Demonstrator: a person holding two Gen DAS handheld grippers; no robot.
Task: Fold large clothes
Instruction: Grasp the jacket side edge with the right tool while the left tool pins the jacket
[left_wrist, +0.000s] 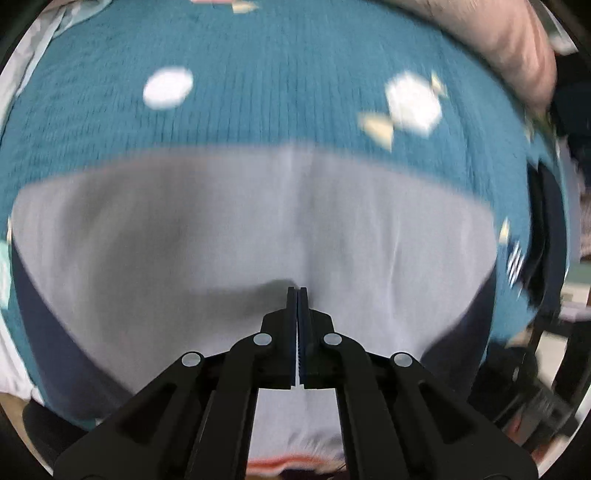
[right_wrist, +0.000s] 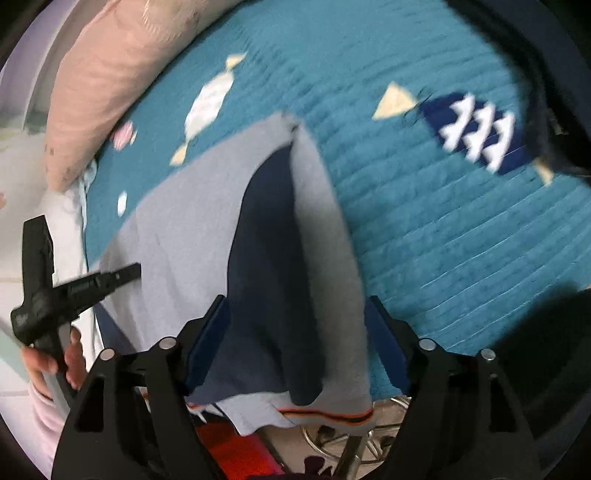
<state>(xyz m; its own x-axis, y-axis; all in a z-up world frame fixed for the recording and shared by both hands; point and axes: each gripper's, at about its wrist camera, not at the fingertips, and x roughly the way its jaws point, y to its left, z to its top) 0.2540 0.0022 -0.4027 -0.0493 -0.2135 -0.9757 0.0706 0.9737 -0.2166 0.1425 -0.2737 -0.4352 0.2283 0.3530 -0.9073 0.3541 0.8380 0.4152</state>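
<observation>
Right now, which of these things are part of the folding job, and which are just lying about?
Part of the job:
- grey garment with navy panels
- left gripper, shut
- right gripper, open over the garment

Just lying about:
- teal blanket underneath
- pink pillow
- stool base below

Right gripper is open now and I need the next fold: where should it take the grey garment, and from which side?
Judging from the right wrist view, grip the orange-trimmed hem of the grey garment, which overhangs the near edge of the teal blanket. The right gripper already straddles the fold just above it, so come in from the near edge. That free hanging edge should pinch more cleanly than flat cloth.
</observation>
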